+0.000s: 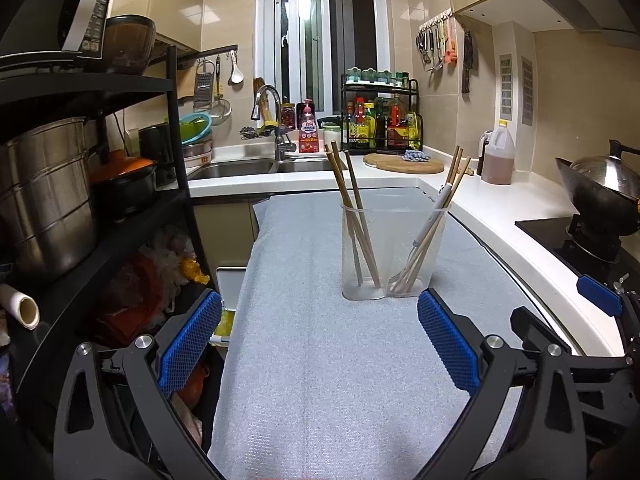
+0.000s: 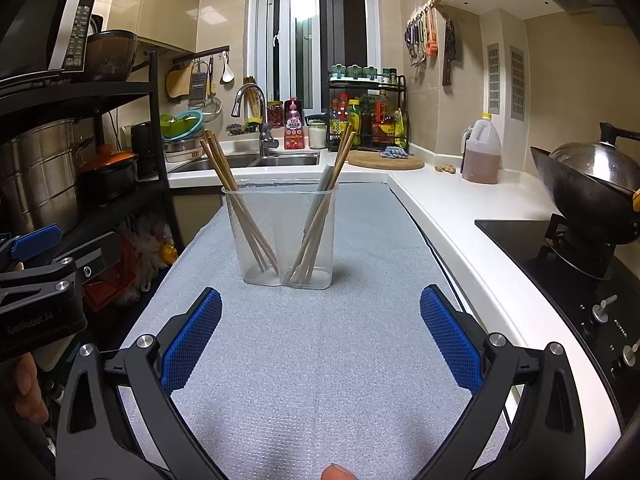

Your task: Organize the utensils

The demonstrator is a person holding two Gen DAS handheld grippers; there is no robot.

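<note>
We stand before a long desk (image 2: 320, 360) covered with a grey padded mat, and this desk runs toward the sink (image 2: 256, 162) under the window. At the right there is a white kitchen top with a wok (image 2: 588, 184) on the stove, and at the left a black shelf (image 1: 100, 216) with big steel pots. All these things are well apart from our work.

In the middle of the desk stands a clear plastic cup (image 2: 282, 236), upright, with two sections inside. We think it is put in the centre so that both claws can reach it from the near side. In the left section three wooden chopsticks (image 2: 236, 200) lean to the left. In the right section more chopsticks (image 1: 434, 224) lean to the right, together with a fork with a pale handle (image 1: 430, 220). So the utensils look already sorted into the cup, and we judge the task is near its end.

The left claw (image 1: 318, 340) is spread wide and holds nothing; its blue pads are near the cup but not touching it. The right claw (image 2: 320, 338) is also spread wide and empty, a little further back from the cup.
</note>
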